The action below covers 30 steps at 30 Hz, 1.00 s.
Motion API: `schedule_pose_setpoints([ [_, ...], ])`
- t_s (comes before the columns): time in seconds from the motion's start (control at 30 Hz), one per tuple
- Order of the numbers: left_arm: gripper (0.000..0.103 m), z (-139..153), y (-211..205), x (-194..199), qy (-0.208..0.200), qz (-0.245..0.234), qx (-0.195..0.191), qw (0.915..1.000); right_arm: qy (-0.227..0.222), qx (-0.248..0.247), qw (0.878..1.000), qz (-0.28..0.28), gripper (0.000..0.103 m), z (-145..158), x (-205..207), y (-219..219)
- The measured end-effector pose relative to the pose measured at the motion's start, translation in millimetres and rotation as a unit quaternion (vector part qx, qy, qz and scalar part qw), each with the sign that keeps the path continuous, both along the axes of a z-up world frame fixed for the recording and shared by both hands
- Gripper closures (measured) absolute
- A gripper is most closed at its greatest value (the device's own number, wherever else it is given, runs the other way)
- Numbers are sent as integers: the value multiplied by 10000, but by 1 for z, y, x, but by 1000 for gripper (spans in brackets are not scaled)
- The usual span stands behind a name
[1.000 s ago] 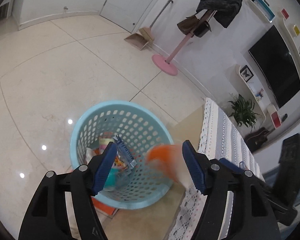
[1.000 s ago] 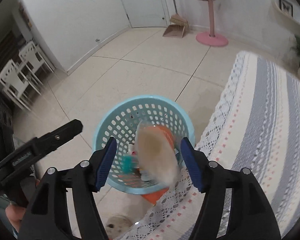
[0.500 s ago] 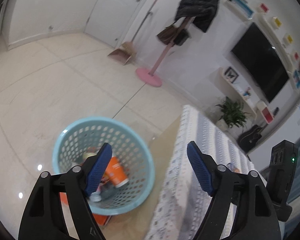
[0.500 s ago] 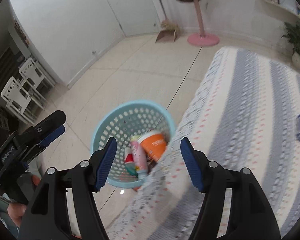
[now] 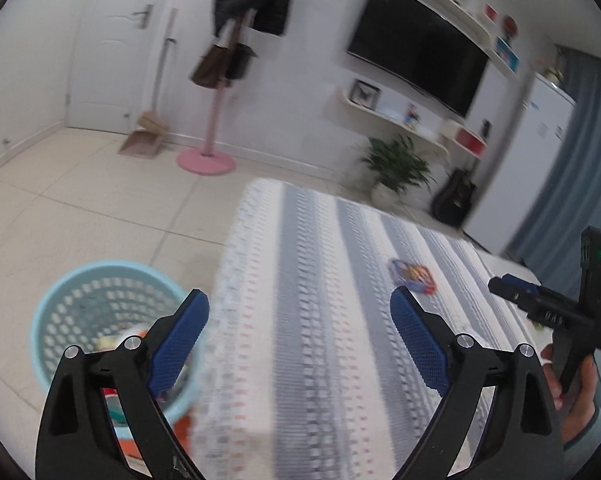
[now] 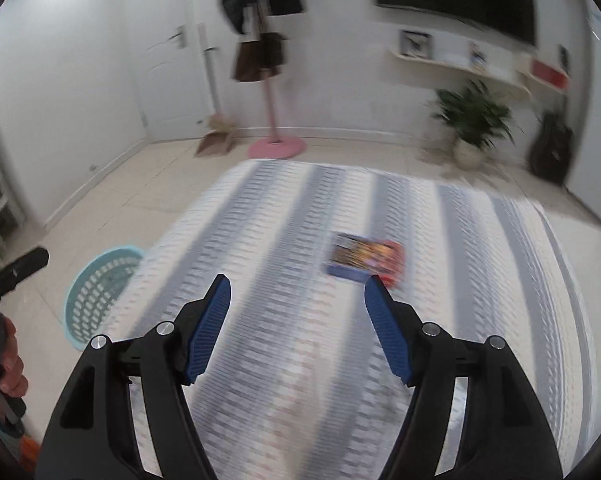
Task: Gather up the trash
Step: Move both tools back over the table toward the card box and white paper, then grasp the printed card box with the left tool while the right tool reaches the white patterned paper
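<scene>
Both grippers, the left gripper [image 5: 299, 328] and the right gripper [image 6: 297, 320], had been swung away from the basket [image 5: 84, 280] with their fingers empty and opening, and were turned toward a snack packet [image 6: 364, 259] left on the tabletop [image 6: 480, 280].

Two hand-held grippers, each with black arms and blue ribbed pads, point forward and tilt downward. The left gripper [image 5: 299, 334] has its jaws spread very wide and opening further, with nothing between the pads. The right gripper [image 6: 297, 322] has its jaws set moderately apart and opening slightly, also with nothing between them. In the left wrist view, the person's right hand [image 5: 572, 390] wraps the right gripper's handle; in the right wrist view, the left hand [image 6: 2, 364] grasps the other handle.
</scene>
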<state>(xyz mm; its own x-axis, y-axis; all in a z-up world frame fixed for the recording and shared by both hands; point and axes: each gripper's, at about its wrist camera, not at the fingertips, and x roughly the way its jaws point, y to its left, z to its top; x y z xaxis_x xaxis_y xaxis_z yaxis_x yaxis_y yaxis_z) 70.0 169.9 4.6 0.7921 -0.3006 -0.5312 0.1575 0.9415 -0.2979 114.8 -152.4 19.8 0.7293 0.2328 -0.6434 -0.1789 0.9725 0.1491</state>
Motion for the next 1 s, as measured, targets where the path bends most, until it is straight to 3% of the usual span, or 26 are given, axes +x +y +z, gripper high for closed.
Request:
schedule_pose_setpoints([
  [0.1, 13, -9, -32, 19, 250, -329, -102, 9991, 138, -41, 9996, -234, 37, -16, -3, -35],
  [0.27, 13, -18, -95, 64, 489, -913, -334, 9941, 336, -596, 9973, -253, 37, -51, -17, -57],
  [0.33, 13, -26, -120, 85, 622, -1095, -302, 9916, 457, -787, 9956, -210, 37, -67, -23, -62],
  [0.4, 14, -45, -153, 113, 773, -1291, -71, 9886, 700, -573, 9958, -130, 37, -85, -23, -72],
  [0.47, 17, -69, -177, 138, 1085, -1328, 138, 9851, 816, -460, 9955, -103, 37, -98, -23, -78],
  [0.53, 28, -95, -196, 164, 1430, -1399, 150, 9797, 819, -657, 9944, -124, 37, -110, -21, -77],
  [0.6, 33, -109, -205, 178, 1512, -1388, 117, 9786, 822, -804, 9933, -82, 37, -116, -20, -75],
  [0.63, 45, -112, -208, 182, 1490, -1385, 156, 9790, 833, -798, 9933, -79, 37, -118, -19, -75],
  [0.67, 48, -116, -214, 188, 1519, -1378, 264, 9784, 848, -752, 9935, -66, 37, -119, -18, -75],
  [0.77, 49, -123, -227, 199, 1622, -1405, 316, 9762, 879, -783, 9930, -62, 37, -123, -16, -76],
  [0.83, 49, -120, -235, 200, 1619, -1498, 301, 9749, 793, -902, 9926, -156, 45, -122, -17, -76],
  [0.9, 51, -117, -245, 194, 1728, -1691, 159, 9702, 690, -688, 9949, -259, 68, -117, -20, -85],
  [1.0, 52, -117, -264, 176, 1815, -2199, 58, 9585, 668, -282, 9947, -727, 75, -117, -21, -108],
])
